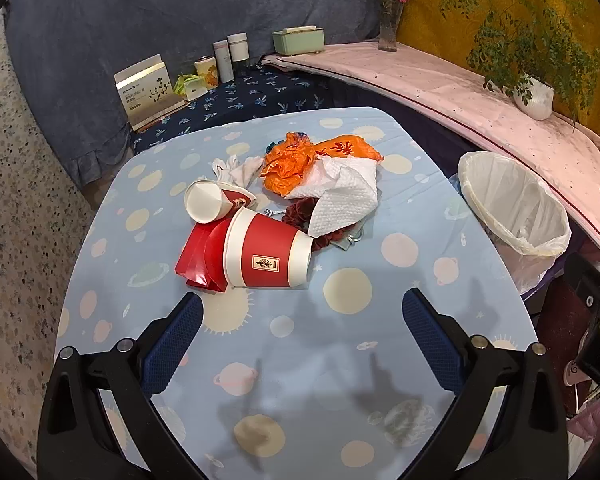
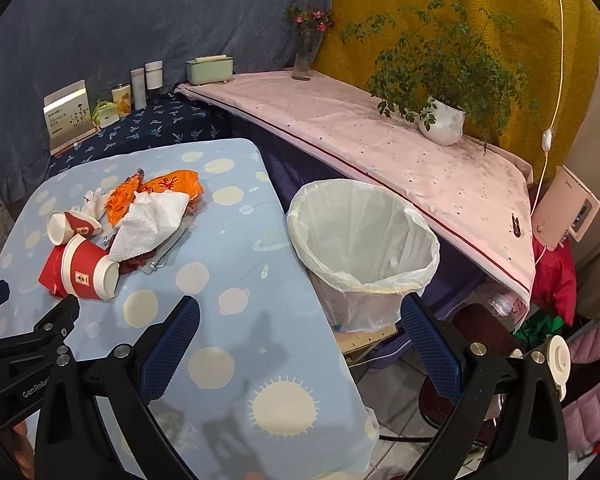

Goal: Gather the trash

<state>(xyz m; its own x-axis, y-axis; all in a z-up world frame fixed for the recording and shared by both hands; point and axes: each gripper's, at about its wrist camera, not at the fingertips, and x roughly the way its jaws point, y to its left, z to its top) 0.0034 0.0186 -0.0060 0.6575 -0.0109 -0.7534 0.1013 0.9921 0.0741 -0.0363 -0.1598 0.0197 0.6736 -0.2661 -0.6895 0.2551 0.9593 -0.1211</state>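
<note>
A heap of trash lies mid-table: a tipped red paper cup, a smaller crushed cup, a flat red carton, a white paper towel and an orange plastic bag. A dark red scrunchie peeks from under the towel. The white-lined trash bin stands off the table's right edge. My left gripper hovers open just short of the big cup. My right gripper is open between table edge and bin.
The table wears a blue planet-print cloth. Behind it are boxes and tins, a vase of flowers and a potted plant on a pink-covered ledge. A cable hangs at the right.
</note>
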